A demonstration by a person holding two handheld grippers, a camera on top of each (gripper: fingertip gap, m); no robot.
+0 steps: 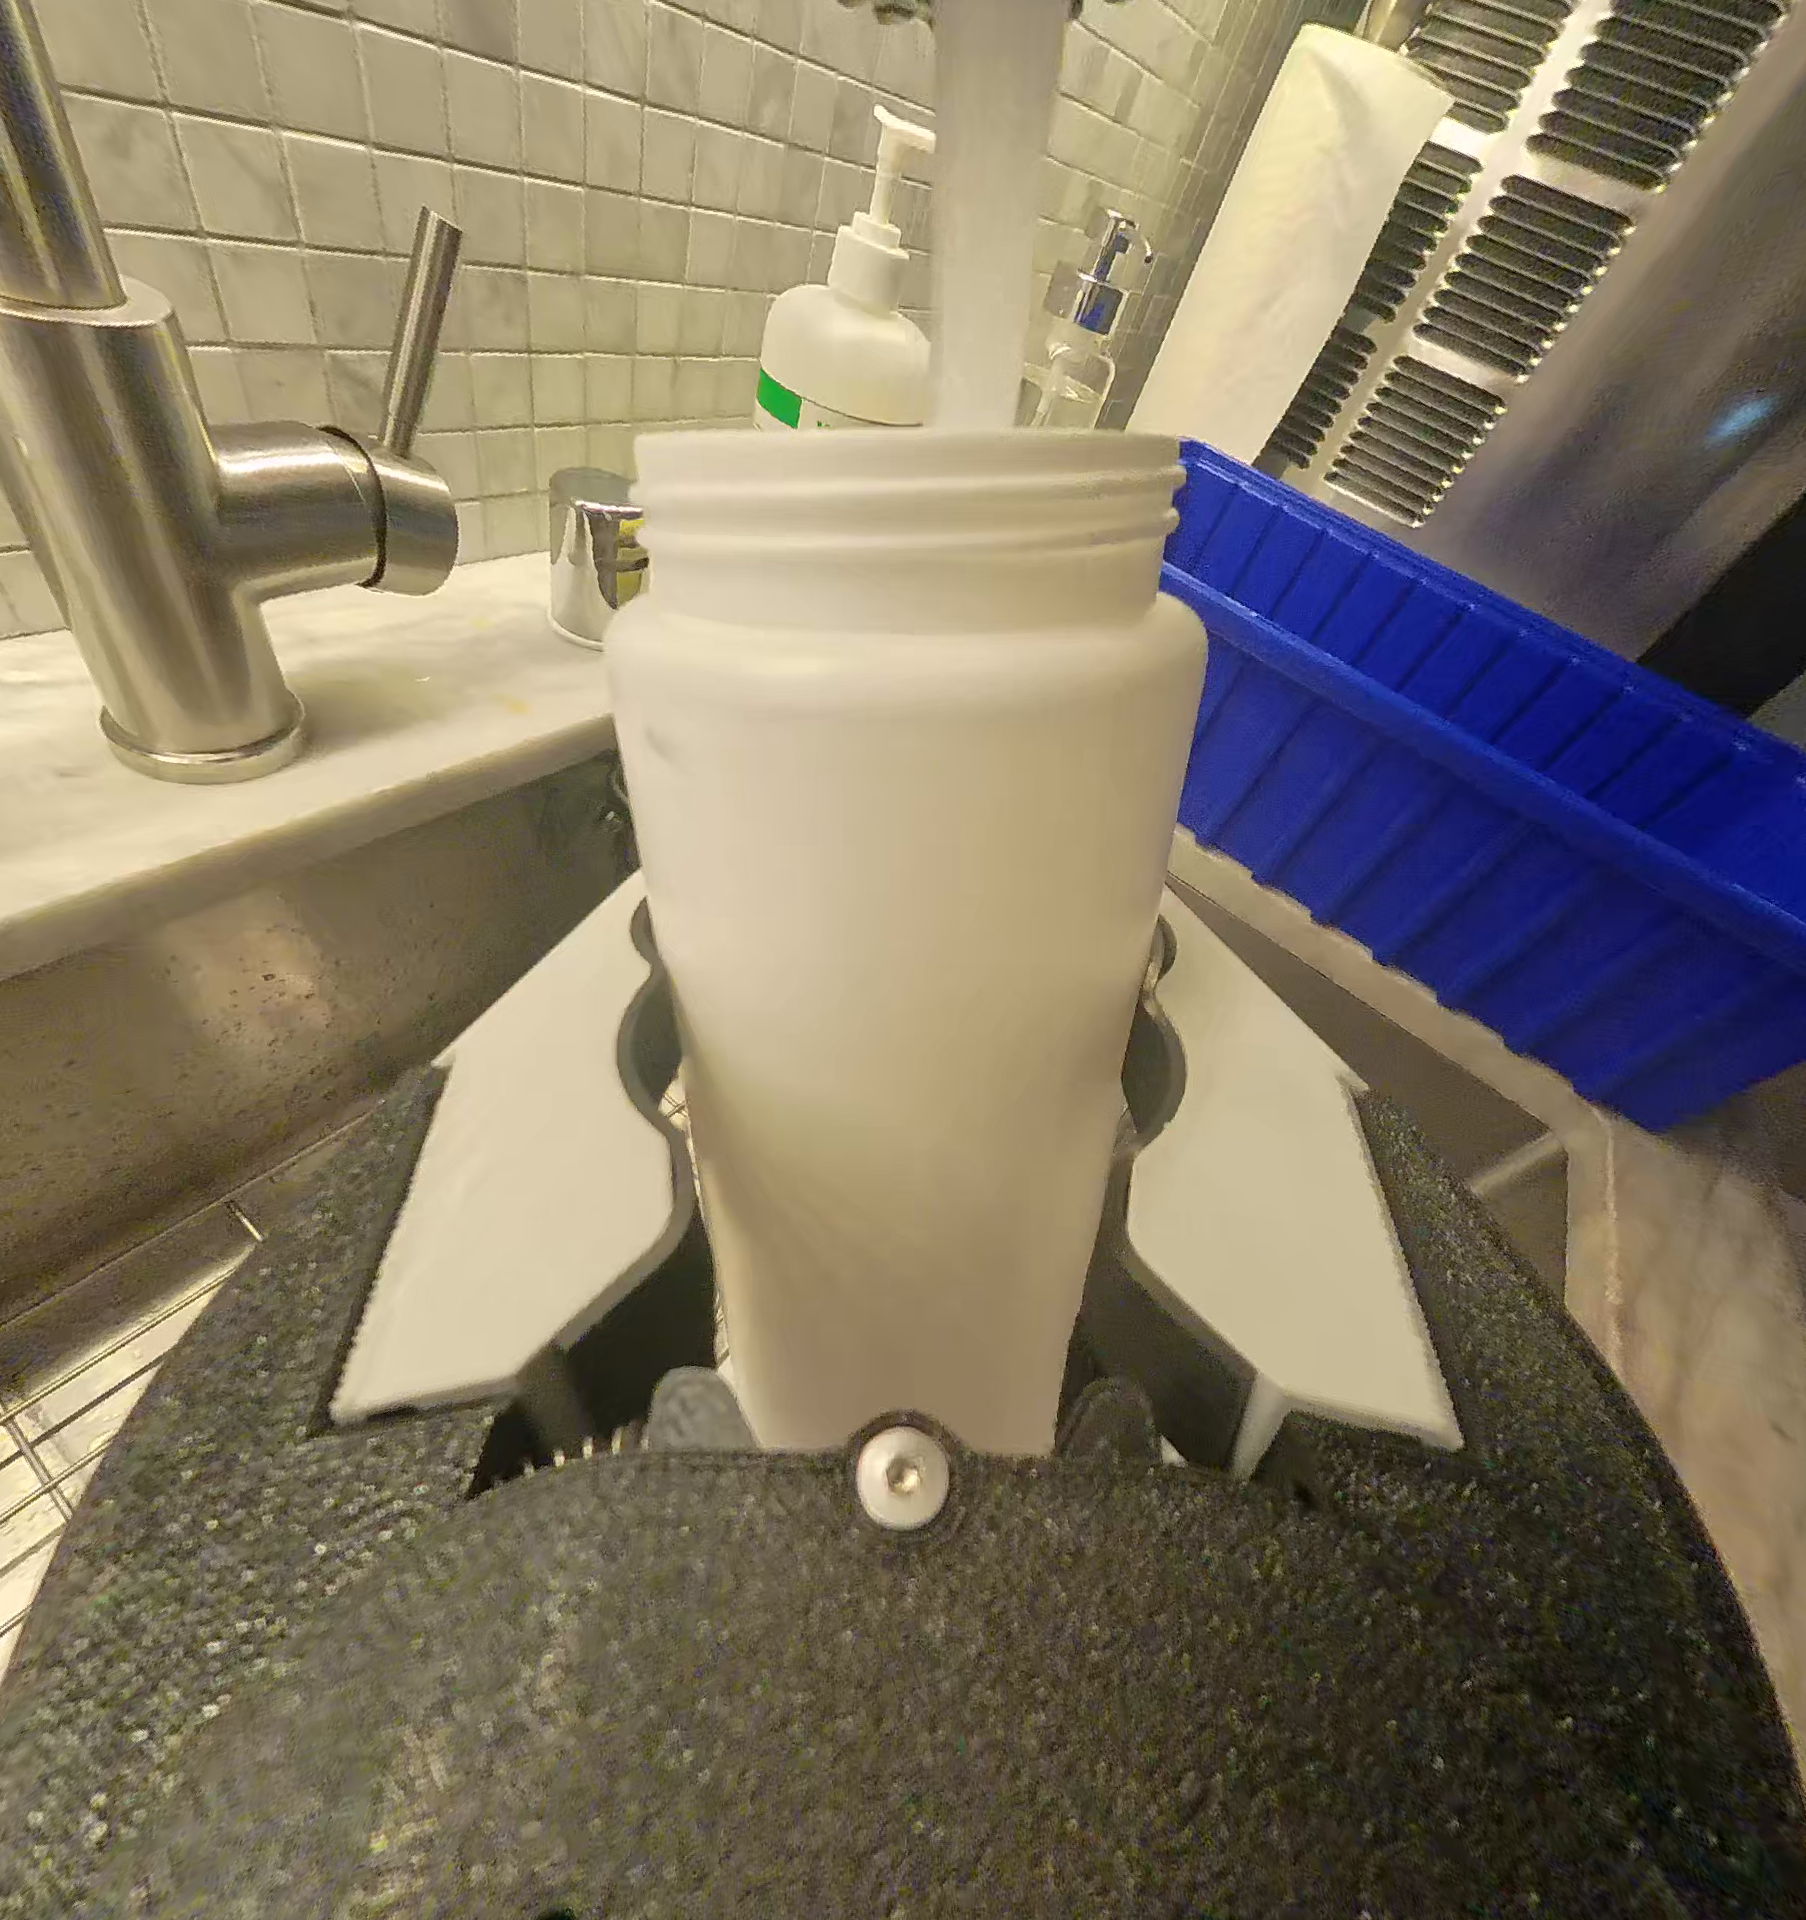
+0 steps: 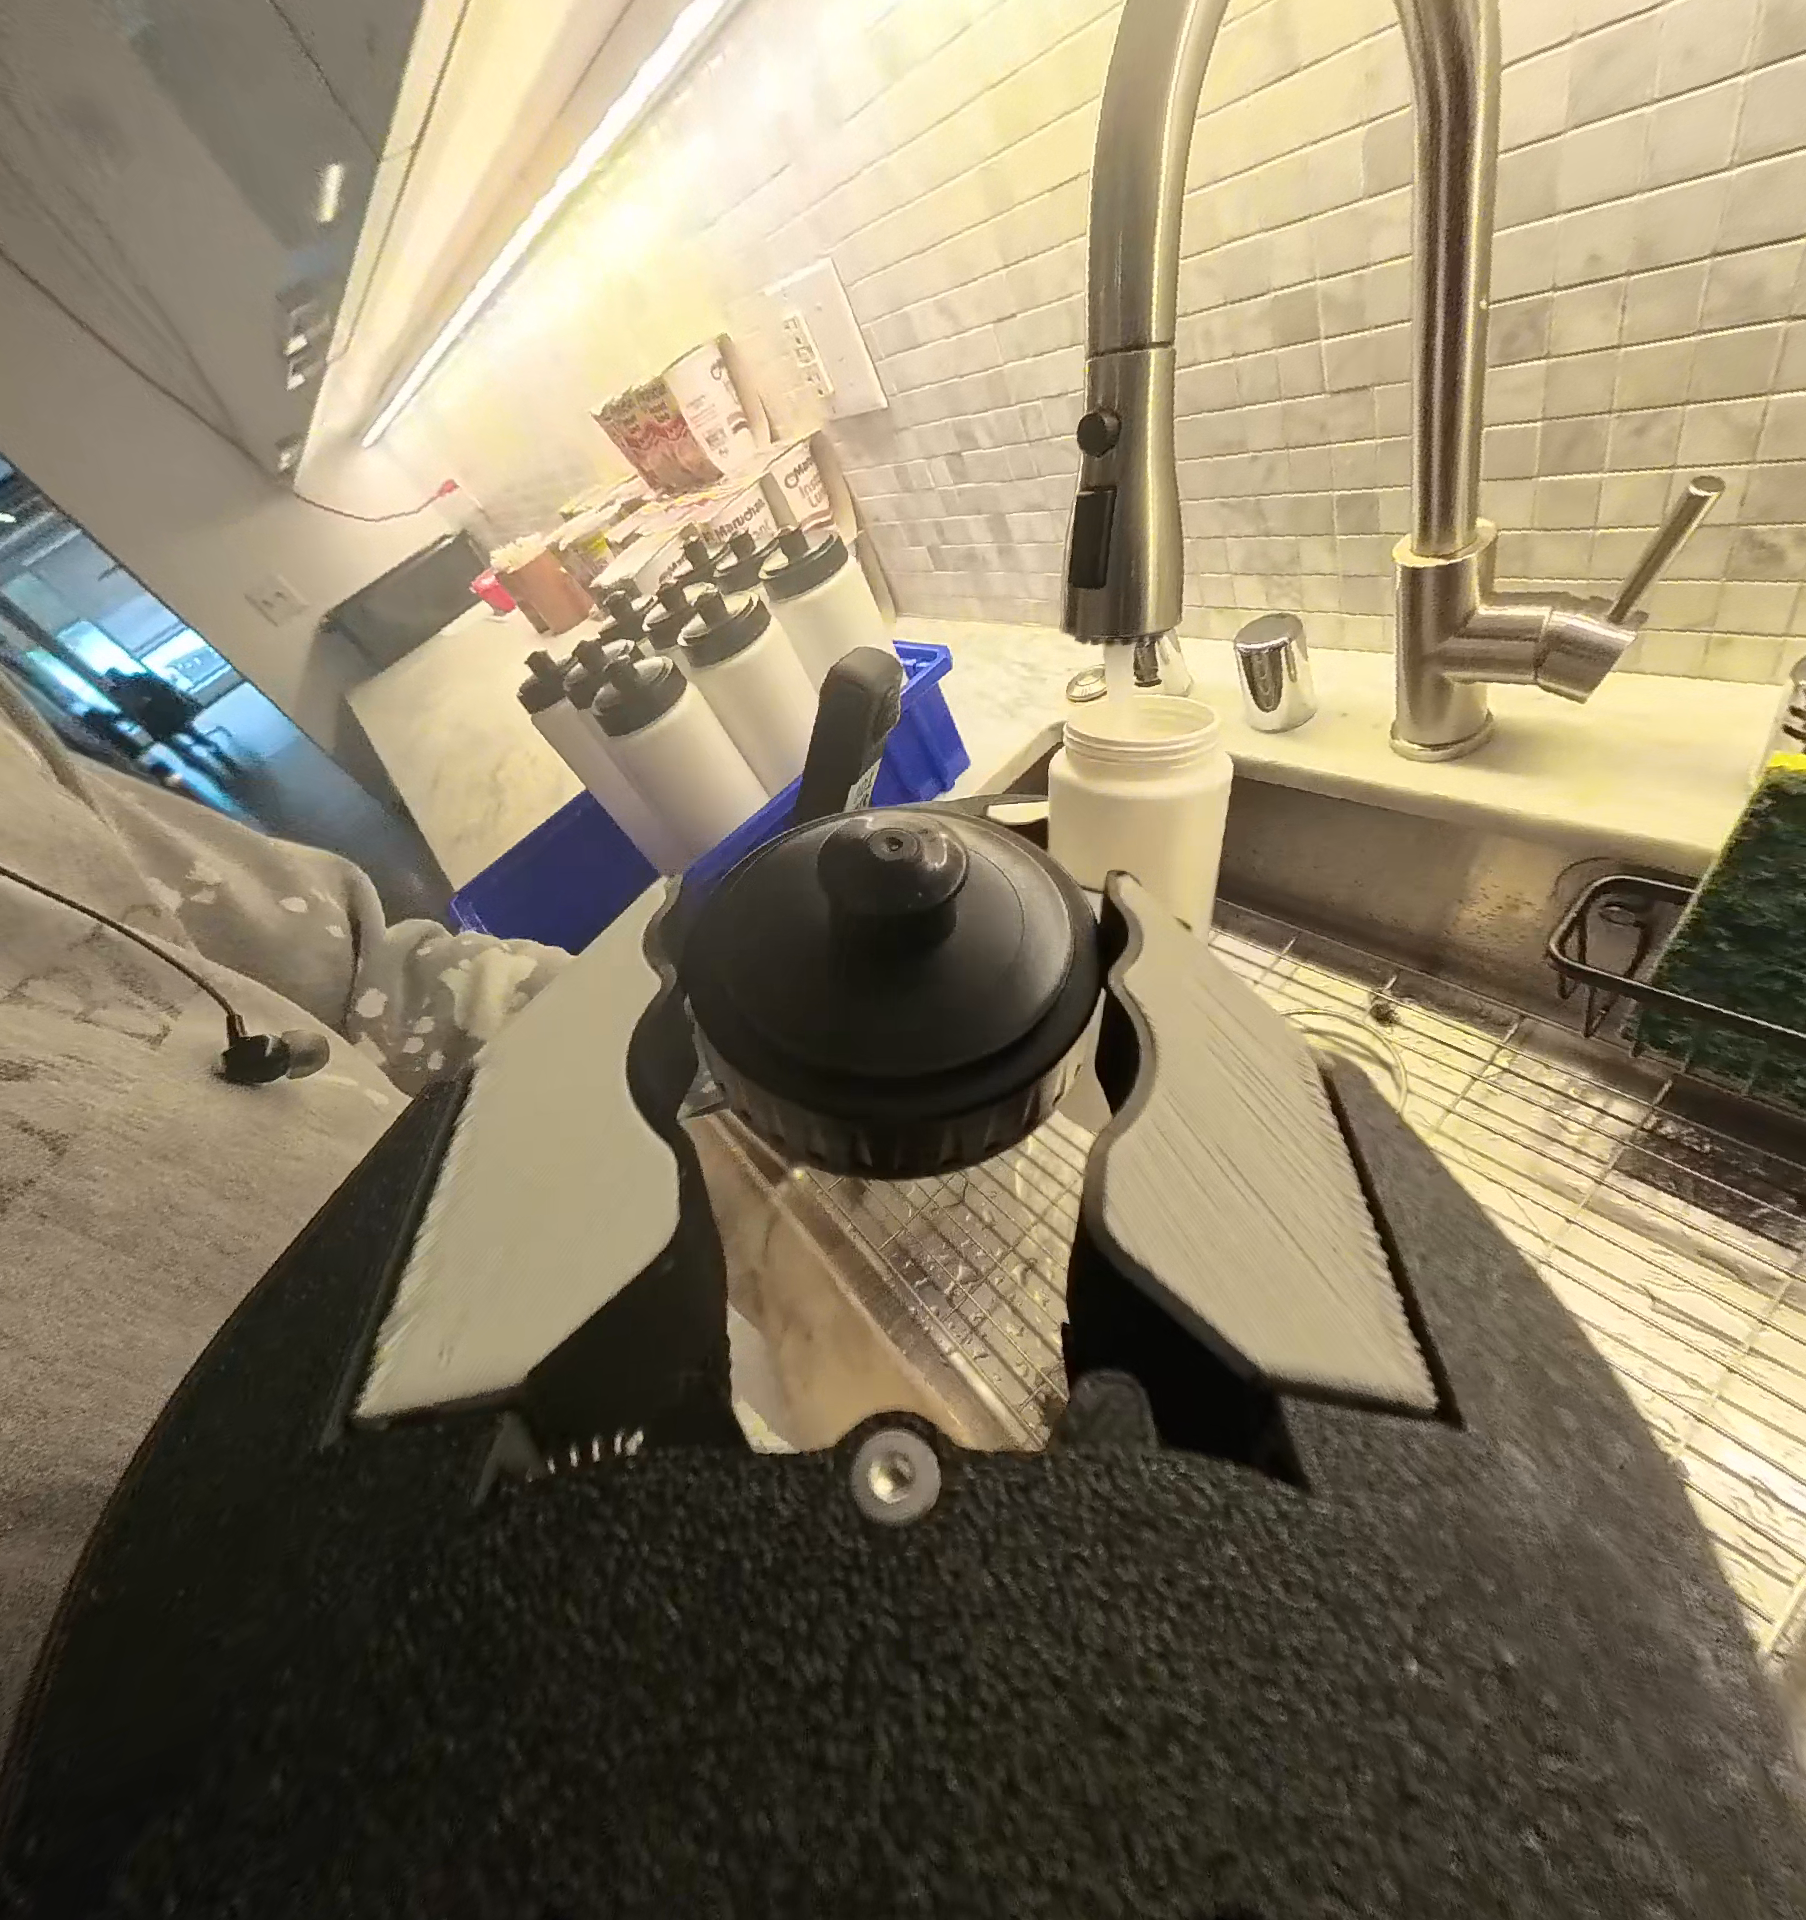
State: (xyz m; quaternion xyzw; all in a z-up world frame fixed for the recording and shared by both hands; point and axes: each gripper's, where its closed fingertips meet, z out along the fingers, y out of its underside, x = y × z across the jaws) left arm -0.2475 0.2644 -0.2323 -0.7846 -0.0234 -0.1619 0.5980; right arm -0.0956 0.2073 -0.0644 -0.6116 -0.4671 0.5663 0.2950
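Observation:
My left gripper (image 1: 894, 997) is shut on a white open-topped bottle (image 1: 904, 831) and holds it upright over the sink, under a stream of water (image 1: 987, 229) that falls into its mouth. The same bottle shows in the right wrist view (image 2: 1138, 790) below the faucet spray head (image 2: 1127, 520). My right gripper (image 2: 878, 997) is shut on a black bottle cap with a spout (image 2: 883, 977), held above the sink's wire grid (image 2: 1450, 1174), in front of and a little left of the bottle.
A blue bin (image 1: 1501, 821) sits on the counter at the right; in the right wrist view the bin (image 2: 920, 748) holds several capped white bottles (image 2: 691, 748). A steel faucet (image 2: 1450, 582), pump bottles (image 1: 847, 343), a paper towel roll (image 1: 1283, 239) and a green sponge (image 2: 1772, 925) surround the sink. A person's sleeve (image 2: 151, 935) is at the left.

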